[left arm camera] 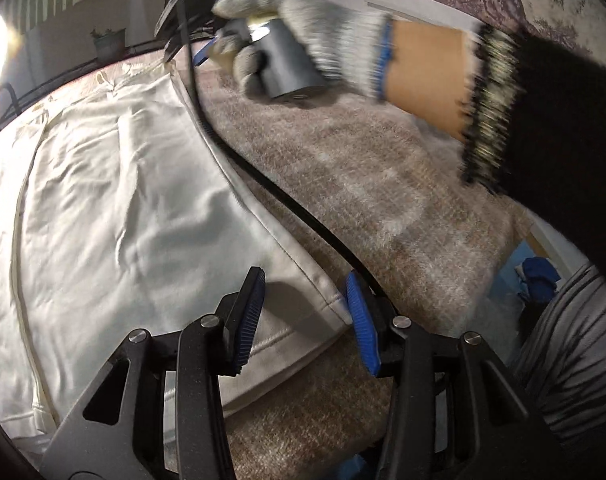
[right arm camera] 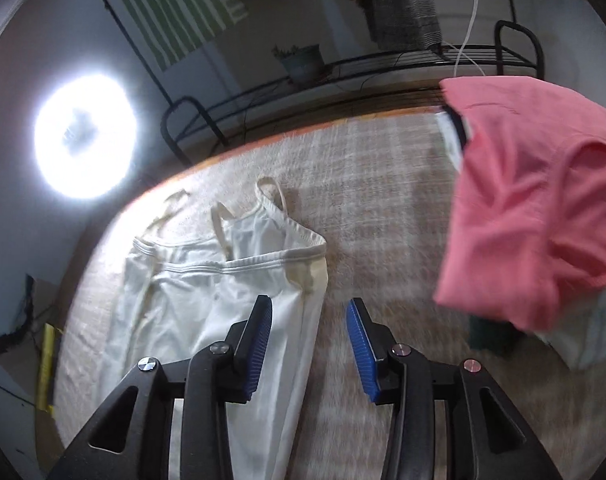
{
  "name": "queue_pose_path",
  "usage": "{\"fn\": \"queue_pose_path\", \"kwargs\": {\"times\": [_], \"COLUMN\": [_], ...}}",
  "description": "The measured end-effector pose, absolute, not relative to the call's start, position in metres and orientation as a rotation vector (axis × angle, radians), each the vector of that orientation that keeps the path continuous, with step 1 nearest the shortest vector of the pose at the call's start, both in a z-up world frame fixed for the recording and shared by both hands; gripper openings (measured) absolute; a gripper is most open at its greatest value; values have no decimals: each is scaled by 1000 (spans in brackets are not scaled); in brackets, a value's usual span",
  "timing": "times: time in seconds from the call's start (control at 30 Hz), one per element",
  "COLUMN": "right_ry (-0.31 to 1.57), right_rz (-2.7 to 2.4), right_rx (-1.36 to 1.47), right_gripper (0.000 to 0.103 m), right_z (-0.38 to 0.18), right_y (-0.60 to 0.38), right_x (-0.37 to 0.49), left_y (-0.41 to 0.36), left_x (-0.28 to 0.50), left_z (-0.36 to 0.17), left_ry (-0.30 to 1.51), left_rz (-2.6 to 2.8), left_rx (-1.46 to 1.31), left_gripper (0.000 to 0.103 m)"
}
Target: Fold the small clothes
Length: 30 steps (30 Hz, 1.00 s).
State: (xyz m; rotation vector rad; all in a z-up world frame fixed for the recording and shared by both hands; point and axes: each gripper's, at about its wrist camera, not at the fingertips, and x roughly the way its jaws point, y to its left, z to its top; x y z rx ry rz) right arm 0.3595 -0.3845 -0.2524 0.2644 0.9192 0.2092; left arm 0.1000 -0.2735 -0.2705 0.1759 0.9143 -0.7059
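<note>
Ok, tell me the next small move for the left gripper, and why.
Probably ease the left gripper forward and shut it on the hem corner of the white camisole. Its jaws stand open around that corner, holding nothing, and the garment lies flat and unfolded on the beige blanket. The right gripper is open too, above the camisole's side edge.

A white camisole (right arm camera: pixel 231 292) lies on a beige-brown checked cover (right arm camera: pixel 383 208), beside a coral-pink garment (right arm camera: pixel 535 216).
</note>
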Motion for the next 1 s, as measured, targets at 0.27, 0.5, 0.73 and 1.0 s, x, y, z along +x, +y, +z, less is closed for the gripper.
{"fn": "queue_pose_path", "kwargs": {"times": [0.27,0.5,0.73,1.0], "right_ry": [950,962,976,975], "right_rz": [212,221,226,210], "right_rx": [146,130,144,130], "right_gripper": [38,2,2,2], "right_z": [-267,-268,-274,-267], "right_y": [-360,-362,-369,-367], "right_x": [395,400,401,403], "left_y": [-280,-276,-260,-254], "left_x": [103,104,109,102], "left_z": [-274,-273,-276,-273], "left_ry": [897,922,949,943], "left_rz": [-705,-723,-733,-738], "left_rx": [188,126,55,32], "left_gripper": [13,4,3,3]}}
